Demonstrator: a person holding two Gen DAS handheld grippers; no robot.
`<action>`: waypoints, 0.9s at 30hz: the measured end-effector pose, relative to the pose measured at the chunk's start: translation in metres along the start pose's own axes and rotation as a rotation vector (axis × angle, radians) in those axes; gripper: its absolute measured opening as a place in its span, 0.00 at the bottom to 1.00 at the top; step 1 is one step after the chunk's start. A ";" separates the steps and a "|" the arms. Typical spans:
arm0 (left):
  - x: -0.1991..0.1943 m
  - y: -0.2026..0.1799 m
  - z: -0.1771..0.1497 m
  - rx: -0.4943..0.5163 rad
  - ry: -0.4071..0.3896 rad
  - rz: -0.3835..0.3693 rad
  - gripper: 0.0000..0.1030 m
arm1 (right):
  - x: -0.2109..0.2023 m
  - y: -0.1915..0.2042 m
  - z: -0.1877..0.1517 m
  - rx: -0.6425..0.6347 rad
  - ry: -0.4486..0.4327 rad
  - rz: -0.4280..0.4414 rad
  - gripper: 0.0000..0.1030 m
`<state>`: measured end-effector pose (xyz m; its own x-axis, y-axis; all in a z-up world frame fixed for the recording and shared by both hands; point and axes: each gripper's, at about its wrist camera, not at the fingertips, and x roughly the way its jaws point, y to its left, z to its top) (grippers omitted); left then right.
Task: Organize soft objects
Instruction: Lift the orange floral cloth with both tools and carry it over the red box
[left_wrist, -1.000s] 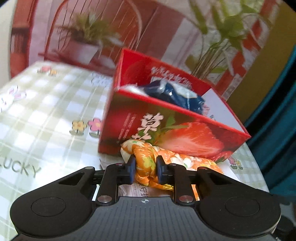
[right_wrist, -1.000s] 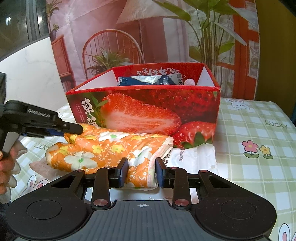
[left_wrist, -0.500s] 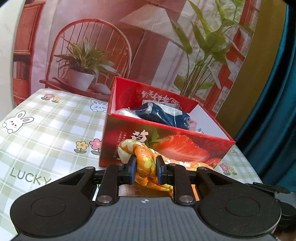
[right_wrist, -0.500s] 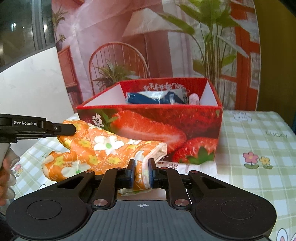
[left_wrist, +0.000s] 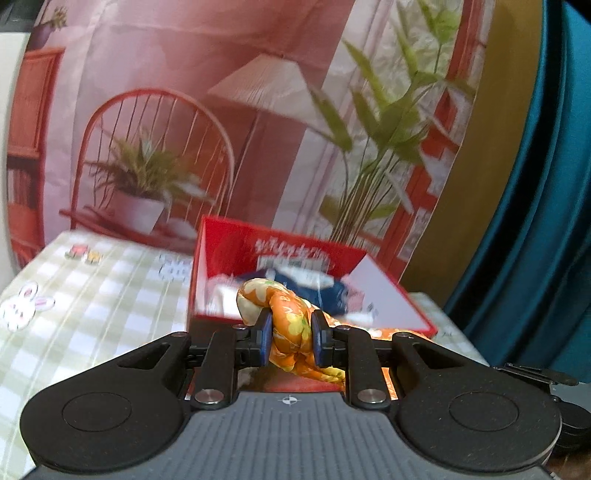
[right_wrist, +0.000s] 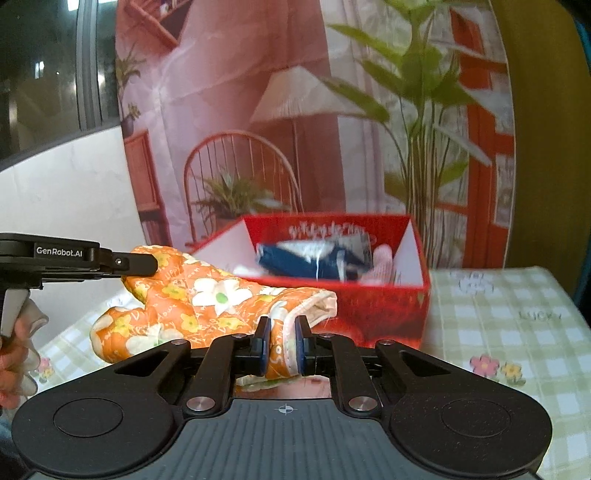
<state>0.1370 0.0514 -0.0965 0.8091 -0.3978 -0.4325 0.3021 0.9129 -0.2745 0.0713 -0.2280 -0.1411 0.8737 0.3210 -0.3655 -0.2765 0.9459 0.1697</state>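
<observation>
Left tool (left_wrist: 290, 339) and right tool (right_wrist: 282, 345) each clamp the orange oven mitt (right_wrist: 207, 306) before the red box (right_wrist: 384, 306).

Red box (right_wrist: 373, 314) stands open-topped directly ahead; its interior is partly filled by a blue packet (right_wrist: 314, 260) and white items. Checked tablecloth (right_wrist: 517, 332) to the box's right lies bare, offering passage there.

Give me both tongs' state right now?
Left tongs: shut on the mitt.
Right tongs: shut on the mitt's cuff end.
</observation>
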 end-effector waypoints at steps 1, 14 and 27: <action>0.000 -0.001 0.005 0.007 -0.010 -0.004 0.22 | -0.001 0.000 0.004 -0.006 -0.010 0.001 0.12; 0.041 -0.014 0.058 0.069 -0.040 -0.024 0.22 | 0.031 -0.020 0.061 -0.055 -0.063 -0.009 0.12; 0.137 0.000 0.077 0.095 0.082 0.020 0.22 | 0.115 -0.054 0.092 -0.101 0.051 -0.072 0.12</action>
<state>0.2862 0.0041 -0.0899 0.7727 -0.3820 -0.5069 0.3358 0.9237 -0.1843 0.2233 -0.2469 -0.1081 0.8718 0.2519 -0.4201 -0.2551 0.9656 0.0496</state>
